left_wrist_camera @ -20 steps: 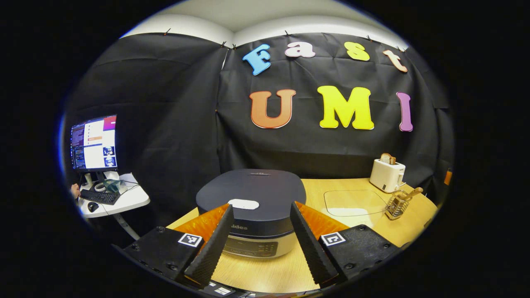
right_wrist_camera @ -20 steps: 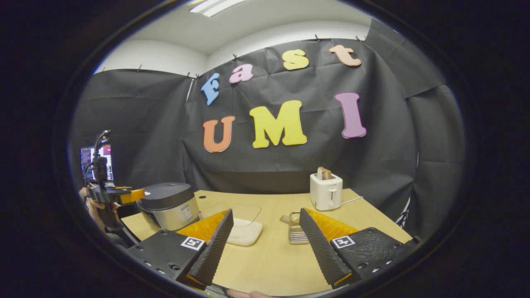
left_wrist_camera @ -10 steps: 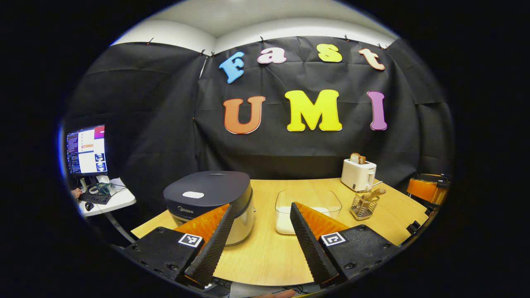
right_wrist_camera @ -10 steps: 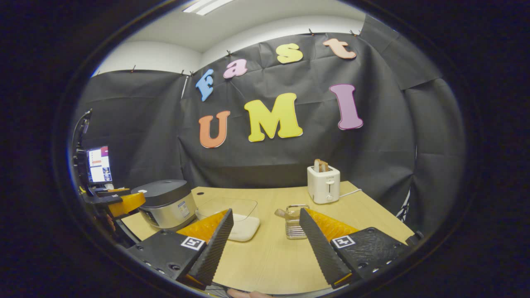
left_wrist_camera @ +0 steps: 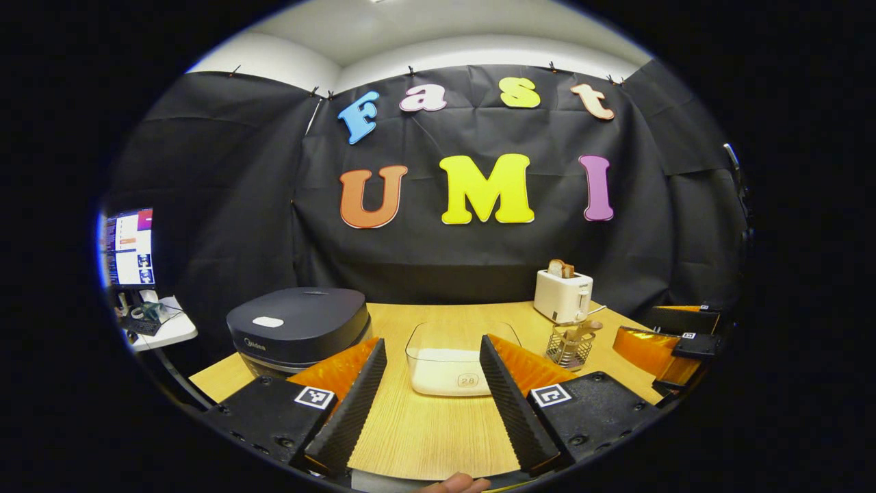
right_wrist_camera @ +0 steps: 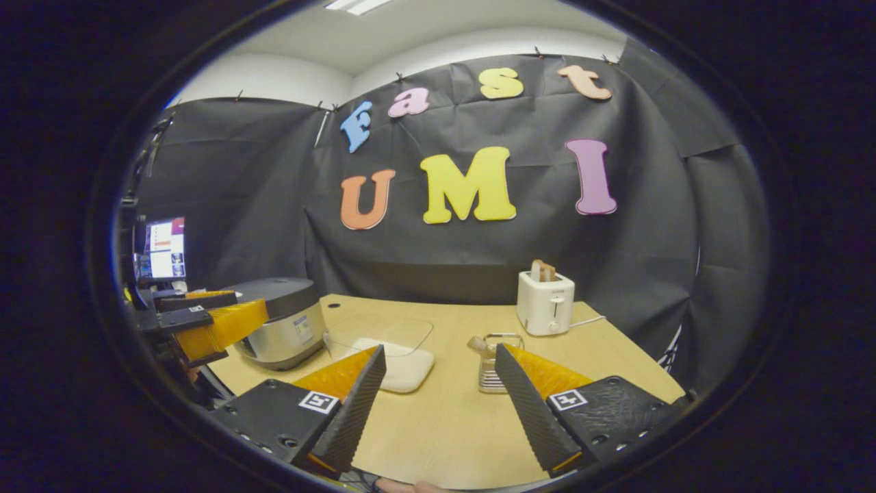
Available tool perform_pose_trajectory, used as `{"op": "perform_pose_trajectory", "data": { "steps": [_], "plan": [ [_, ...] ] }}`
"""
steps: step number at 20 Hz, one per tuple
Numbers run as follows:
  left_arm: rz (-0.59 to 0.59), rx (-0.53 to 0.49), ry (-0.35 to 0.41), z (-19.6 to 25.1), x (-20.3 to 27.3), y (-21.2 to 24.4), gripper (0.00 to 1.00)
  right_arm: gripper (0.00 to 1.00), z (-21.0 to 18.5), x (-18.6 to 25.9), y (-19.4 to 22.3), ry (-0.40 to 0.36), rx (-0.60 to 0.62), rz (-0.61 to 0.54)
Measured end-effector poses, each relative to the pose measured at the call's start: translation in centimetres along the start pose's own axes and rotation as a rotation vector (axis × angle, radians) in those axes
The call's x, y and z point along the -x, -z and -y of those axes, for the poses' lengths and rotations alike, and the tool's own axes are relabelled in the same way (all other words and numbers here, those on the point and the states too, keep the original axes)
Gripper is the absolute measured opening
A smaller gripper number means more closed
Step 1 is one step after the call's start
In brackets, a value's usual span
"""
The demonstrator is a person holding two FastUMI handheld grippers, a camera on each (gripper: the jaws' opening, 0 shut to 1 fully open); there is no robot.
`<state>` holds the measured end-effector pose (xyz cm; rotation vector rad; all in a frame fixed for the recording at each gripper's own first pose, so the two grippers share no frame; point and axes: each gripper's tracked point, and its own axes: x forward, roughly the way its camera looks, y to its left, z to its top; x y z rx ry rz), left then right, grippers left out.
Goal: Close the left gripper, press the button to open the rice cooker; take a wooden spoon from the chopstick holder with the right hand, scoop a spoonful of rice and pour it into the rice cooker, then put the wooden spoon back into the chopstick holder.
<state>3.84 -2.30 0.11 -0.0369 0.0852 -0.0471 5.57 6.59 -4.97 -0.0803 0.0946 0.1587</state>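
The wooden table took up most of the lower part of both views, with everything sitting on it toward the back. Biggest thing on it was the rice cooker, over on the left side with its dark lid down and the white button on top untouched. Right next to it sat the clear container with a layer of white rice in the bottom, roughly mid-table. Behind that and off to the right was a white toaster with bread poking out of the slots. In front of the toaster stood the wire chopstick holder, and the wooden spoon was in it, leaning out over the rim. The left gripper hung low over the near edge of the table, fingers spread wide with nothing between them, and the right gripper was the same deal, released and empty, aimed at the gap between container and holder.
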Motion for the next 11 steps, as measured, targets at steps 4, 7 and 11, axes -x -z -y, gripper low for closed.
{"op": "perform_pose_trajectory", "data": {
  "steps": [4, 7, 11],
  "plan": [
    [0.006, 0.036, -0.042, -1.2, 0.1, 0.1, 0.88, 0.91, -0.4, -0.1, 0.2, -0.005, 0.009, 0.008],
    [-0.016, 0.034, -0.027, -0.4, -0.5, 0.9, 0.89, 0.95, 0.0, 0.1, 0.1, 0.002, 0.017, 0.011],
    [-0.020, -0.008, -0.036, -0.3, -0.5, 1.2, 0.88, 0.91, 0.7, 0.3, -0.4, 0.020, 0.016, 0.026]
  ]
}}
